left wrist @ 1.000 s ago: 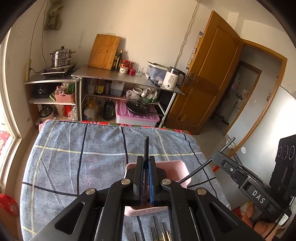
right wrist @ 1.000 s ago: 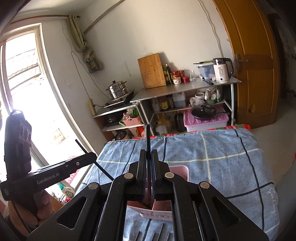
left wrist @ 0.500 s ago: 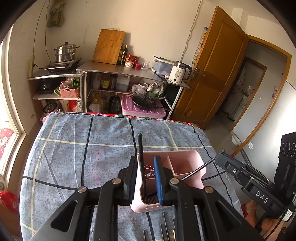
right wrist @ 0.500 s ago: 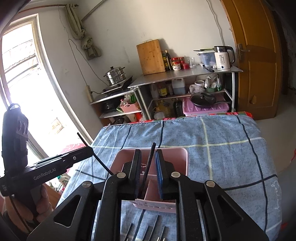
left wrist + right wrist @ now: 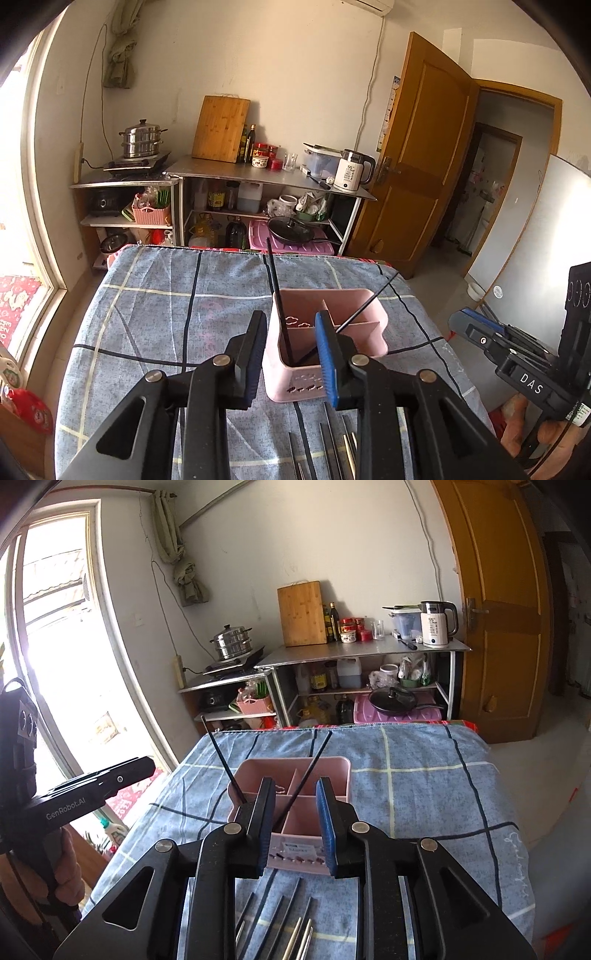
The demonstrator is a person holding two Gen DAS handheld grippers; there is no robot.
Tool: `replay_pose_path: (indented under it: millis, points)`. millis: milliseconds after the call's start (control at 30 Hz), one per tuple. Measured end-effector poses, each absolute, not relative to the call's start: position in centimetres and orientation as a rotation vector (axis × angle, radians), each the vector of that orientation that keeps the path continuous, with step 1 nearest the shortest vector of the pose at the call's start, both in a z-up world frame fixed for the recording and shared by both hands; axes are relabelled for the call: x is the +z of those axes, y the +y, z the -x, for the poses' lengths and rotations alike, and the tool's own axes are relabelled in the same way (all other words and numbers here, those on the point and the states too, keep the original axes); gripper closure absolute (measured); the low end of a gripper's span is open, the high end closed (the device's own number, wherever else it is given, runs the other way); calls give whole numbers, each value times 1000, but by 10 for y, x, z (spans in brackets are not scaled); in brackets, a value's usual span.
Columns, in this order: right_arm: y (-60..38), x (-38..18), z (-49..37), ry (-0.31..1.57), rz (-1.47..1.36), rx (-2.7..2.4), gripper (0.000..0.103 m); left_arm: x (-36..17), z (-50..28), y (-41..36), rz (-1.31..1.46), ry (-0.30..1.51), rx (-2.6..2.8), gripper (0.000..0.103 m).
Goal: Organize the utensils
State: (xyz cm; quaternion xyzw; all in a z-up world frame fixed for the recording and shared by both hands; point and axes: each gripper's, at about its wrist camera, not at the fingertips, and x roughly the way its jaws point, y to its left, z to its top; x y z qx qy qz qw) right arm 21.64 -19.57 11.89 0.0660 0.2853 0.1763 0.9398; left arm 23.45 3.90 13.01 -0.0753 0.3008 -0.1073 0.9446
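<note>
Two black chopsticks (image 5: 306, 775) leaned in the pink holder (image 5: 332, 768), so I kept the left gripper (image 5: 291, 354) and right gripper (image 5: 295, 823) just short of it, jaws freshly parted and gripping nothing, with more utensils (image 5: 288, 919) lying nearer for sorting.
</note>
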Motion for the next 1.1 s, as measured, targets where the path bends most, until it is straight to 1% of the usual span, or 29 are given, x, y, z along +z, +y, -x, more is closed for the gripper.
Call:
replay_pose_path:
  millis: [167,567,833,1100]
  points:
    - [-201,114,-182,569,-121,362,79,119,-194,30,125,594,-244,76]
    - [-205,80,-123,610,-90,367,79,76,-109,14,128,582,-270,76]
    - [-210,55,-96,652,-98,363,79,53,-86,9,105,614,-258,76]
    - [-211,32,-86,706,-99,362,79,25,-80,11,96,676,-258,76]
